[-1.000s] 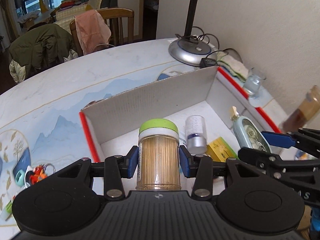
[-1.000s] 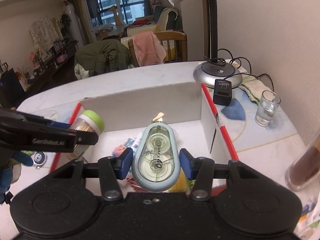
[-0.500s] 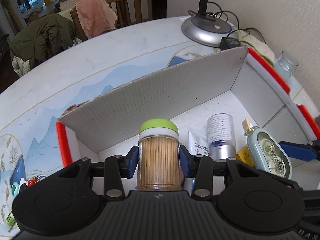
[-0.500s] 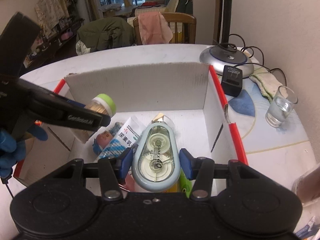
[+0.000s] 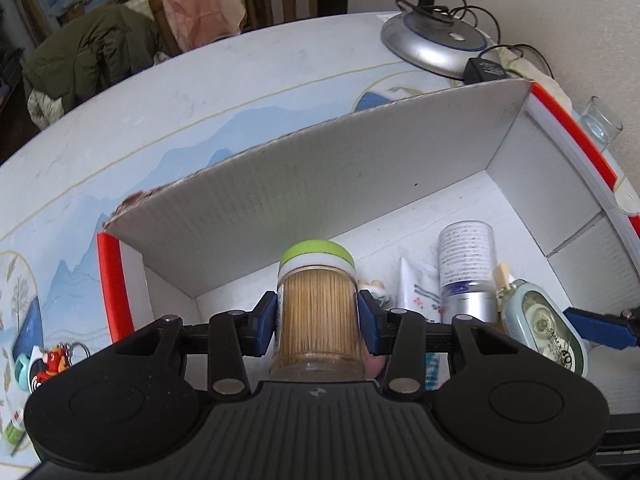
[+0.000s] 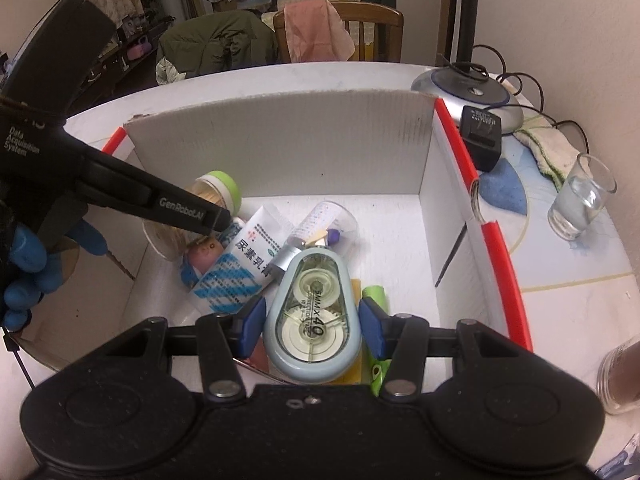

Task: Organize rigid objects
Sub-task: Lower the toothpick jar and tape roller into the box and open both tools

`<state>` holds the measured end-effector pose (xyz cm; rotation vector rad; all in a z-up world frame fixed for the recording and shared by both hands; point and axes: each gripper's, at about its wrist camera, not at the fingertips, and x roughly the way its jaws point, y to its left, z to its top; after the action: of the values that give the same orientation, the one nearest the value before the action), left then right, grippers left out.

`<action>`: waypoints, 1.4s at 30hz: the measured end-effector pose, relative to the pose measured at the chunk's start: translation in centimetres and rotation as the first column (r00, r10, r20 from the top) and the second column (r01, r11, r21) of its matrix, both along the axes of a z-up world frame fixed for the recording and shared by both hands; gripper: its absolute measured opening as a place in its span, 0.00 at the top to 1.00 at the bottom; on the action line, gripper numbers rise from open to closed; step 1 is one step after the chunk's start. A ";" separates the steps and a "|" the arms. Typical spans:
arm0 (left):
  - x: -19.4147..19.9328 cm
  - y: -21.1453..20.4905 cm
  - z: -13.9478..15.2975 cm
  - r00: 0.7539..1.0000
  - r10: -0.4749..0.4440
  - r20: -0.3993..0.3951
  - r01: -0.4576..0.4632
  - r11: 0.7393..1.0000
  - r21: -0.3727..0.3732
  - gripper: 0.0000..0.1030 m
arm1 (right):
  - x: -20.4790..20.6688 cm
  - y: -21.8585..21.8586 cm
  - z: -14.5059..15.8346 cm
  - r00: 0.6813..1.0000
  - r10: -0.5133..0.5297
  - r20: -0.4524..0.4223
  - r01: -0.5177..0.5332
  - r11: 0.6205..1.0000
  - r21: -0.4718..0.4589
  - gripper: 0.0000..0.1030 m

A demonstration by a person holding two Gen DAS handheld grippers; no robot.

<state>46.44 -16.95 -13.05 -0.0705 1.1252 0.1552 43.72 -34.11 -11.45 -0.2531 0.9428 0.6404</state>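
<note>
While both grippers hung over the box, the scene read as follows.

Left gripper (image 5: 318, 322): its blue pads were clamped on the toothpick jar (image 5: 317, 312), one pad on each side of the clear wall.

Toothpick jar: packed with wooden picks and capped in green and white, it was held over the left part of the box, with the cap pointing toward the far wall. In the right wrist view the jar (image 6: 212, 196) sat tilted behind the black finger of the left gripper (image 6: 216, 218).

Right gripper (image 6: 312, 322): its jaws were closed on the correction tape (image 6: 312, 320), a pale blue dispenser with two white reels showing through its clear face.

Correction tape: it was held over the near middle of the box, nose toward the far wall; the left wrist view showed it (image 5: 540, 328) at the right, beside a blue pad.

Box (image 6: 280, 148): white corrugated card with red edges, standing on the table (image 5: 200, 92).

Box contents: a white and blue tube (image 6: 236, 264), a clear capped bottle (image 6: 320, 224) and a green item (image 6: 376, 300) lay on the floor, close together.

Person's hand (image 6: 24, 264): in a blue glove, it gripped the left tool.

Outside the box: a glass (image 6: 580, 200) and a lamp base (image 6: 468, 92) stood to the right.
</note>
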 end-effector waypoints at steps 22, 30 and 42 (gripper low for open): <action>-0.9 -1.0 0.6 1.000 -0.017 -0.024 0.017 1.000 -0.003 0.51 | -0.2 -0.4 0.1 0.999 -0.029 -0.017 0.029 1.000 0.007 0.40; -2.4 -1.6 2.1 0.999 -0.030 0.015 0.031 0.999 -0.035 0.42 | -0.9 -0.9 1.2 0.999 -0.036 -0.002 0.036 0.999 0.036 0.38; -6.0 -1.3 5.2 0.995 -0.027 0.096 0.036 0.995 -0.091 0.40 | -2.5 -1.6 3.3 0.999 -0.042 0.020 0.040 0.995 0.090 0.37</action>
<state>40.45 -18.23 -7.87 -0.1411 1.0381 0.0705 41.19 -35.69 -8.16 -0.1602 0.8936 0.6396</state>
